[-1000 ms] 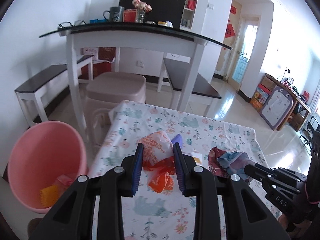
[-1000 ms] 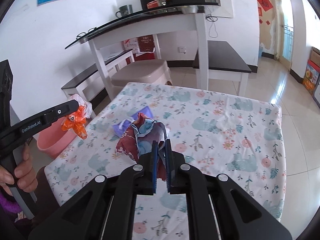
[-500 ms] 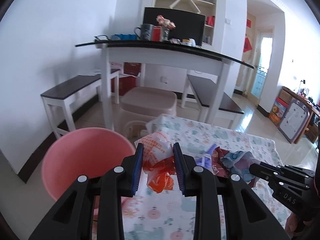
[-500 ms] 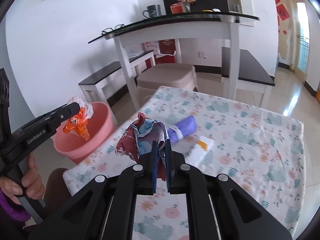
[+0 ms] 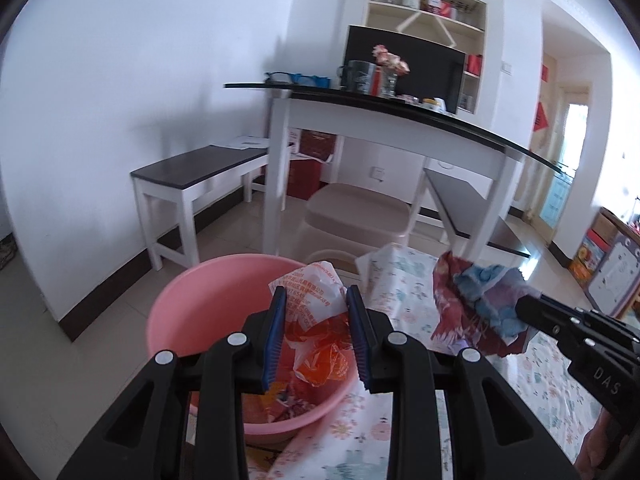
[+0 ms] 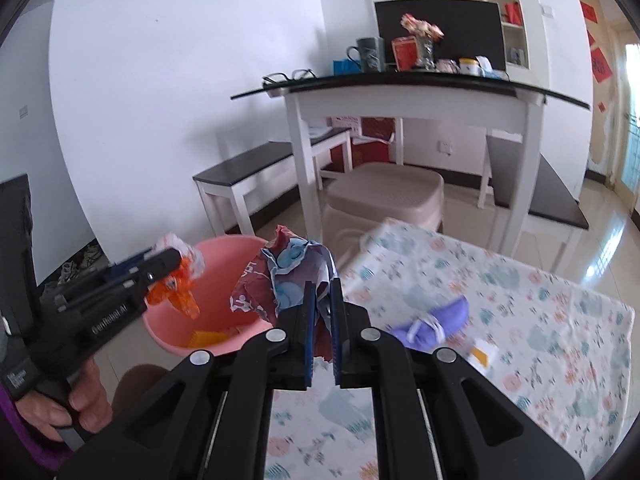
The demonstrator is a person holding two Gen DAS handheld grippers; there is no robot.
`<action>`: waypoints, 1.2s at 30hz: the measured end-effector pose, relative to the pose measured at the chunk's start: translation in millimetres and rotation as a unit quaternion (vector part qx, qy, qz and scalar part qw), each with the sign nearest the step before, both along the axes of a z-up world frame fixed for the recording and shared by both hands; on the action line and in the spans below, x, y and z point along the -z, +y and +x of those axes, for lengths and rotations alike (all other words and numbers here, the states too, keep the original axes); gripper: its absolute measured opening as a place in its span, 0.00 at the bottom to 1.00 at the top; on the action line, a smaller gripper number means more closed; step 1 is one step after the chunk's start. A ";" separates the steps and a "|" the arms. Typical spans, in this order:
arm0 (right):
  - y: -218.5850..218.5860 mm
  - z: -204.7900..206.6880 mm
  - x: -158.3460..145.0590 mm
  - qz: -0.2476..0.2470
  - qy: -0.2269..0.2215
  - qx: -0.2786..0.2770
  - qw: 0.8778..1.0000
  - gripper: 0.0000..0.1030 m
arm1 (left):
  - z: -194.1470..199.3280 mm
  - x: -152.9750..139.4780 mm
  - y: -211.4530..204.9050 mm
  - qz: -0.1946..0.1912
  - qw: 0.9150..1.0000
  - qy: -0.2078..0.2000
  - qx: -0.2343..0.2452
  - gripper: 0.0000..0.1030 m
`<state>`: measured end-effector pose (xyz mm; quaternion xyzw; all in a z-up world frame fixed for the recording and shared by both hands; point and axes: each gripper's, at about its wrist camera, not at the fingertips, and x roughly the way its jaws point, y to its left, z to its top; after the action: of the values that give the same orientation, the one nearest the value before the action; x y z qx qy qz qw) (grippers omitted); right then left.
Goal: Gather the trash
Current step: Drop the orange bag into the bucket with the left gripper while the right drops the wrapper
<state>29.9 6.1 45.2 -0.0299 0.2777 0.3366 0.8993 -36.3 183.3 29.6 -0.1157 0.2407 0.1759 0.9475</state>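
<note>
Two claws are loaded as I watch: my left claw (image 5: 316, 332) is clamped on a crumpled white-and-orange wrapper (image 5: 316, 312), which hangs directly above the pink bin (image 5: 188, 316); my right claw (image 6: 321, 316) is pinched tight on a crumpled red-and-blue wrapper (image 6: 288, 276), held just to the right of the bin, over the near corner of the floral tabletop (image 6: 520, 304). On that tabletop, further right of the bin, lie a purple packet (image 6: 436, 324) and a small white-and-yellow scrap (image 6: 482, 354); inside the bin I see yellow litter (image 6: 208, 338).
</note>
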 end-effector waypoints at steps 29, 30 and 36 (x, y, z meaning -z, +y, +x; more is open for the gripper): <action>86.4 6.4 16.4 -0.033 -0.003 -0.046 0.998 0.07 | -7.0 30.8 55.7 -0.003 0.996 0.016 -0.084 0.29; 88.5 7.0 17.9 -0.035 -0.001 -0.047 0.998 0.07 | -6.2 32.4 57.4 -0.004 0.996 0.018 -0.085 0.29; 100.4 11.6 26.8 -0.048 0.007 -0.055 0.997 0.07 | 0.3 43.2 66.5 -0.008 0.995 0.032 -0.090 0.29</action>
<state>41.6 106.6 18.3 -0.0860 0.2975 0.3723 0.8749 -36.0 249.8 -13.6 -0.1387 0.2610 0.2620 0.9187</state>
